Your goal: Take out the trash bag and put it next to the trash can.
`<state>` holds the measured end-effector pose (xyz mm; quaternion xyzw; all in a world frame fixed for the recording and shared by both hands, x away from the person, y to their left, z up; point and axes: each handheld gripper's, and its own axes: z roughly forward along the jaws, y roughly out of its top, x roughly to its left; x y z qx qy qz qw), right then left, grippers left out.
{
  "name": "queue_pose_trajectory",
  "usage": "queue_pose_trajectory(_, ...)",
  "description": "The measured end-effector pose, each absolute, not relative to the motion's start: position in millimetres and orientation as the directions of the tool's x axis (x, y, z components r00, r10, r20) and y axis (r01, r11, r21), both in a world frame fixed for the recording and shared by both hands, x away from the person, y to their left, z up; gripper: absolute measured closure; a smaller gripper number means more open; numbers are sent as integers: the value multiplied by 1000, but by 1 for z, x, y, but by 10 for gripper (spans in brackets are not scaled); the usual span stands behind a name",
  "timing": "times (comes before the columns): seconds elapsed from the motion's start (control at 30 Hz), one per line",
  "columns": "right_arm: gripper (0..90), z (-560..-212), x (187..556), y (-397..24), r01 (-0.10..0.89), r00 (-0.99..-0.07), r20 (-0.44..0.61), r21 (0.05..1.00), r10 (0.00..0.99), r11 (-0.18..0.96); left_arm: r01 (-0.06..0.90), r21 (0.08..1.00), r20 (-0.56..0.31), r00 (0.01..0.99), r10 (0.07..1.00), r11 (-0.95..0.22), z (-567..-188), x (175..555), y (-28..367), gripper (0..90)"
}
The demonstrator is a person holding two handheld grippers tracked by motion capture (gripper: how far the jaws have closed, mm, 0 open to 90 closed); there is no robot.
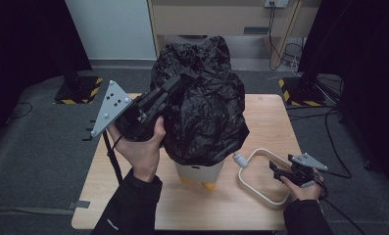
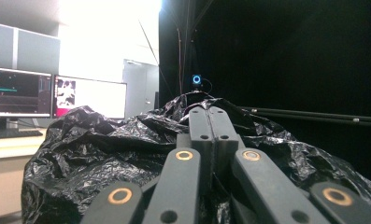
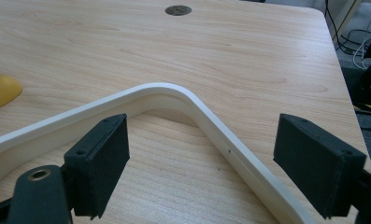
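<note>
A crumpled black plastic bag (image 1: 202, 103) drapes over a white bin (image 1: 200, 171) with yellow feet (image 1: 208, 186) at the middle of the wooden table (image 1: 260, 117). My left gripper (image 1: 178, 82) is raised at the bag's upper left. In the left gripper view its jaws are pressed together at the bag's (image 2: 103, 149) peak, so my left gripper (image 2: 210, 112) is shut on the film. A cream ring frame (image 1: 260, 152) lies flat at the right. My right gripper (image 1: 275, 169) rests low there, open, with the frame's rim (image 3: 206, 116) running between its pads (image 3: 103, 154).
A yellow foot (image 3: 1, 88) of the bin lies to the left in the right gripper view, and a round grommet (image 3: 178, 10) sits farther out on the table. Stands with hazard-striped bases (image 1: 77, 90) flank the table's far corners. Monitors (image 2: 57, 95) stand behind the bag.
</note>
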<state>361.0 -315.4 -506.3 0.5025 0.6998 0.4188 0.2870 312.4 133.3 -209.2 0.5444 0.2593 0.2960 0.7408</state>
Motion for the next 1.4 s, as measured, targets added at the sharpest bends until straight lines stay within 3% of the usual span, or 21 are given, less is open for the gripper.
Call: queue_pose_trajectory(1.4,182,-511,362,-318,485,-328,8,859,945,161,-278,909,-68,634,770,309,-172,300,177,898)
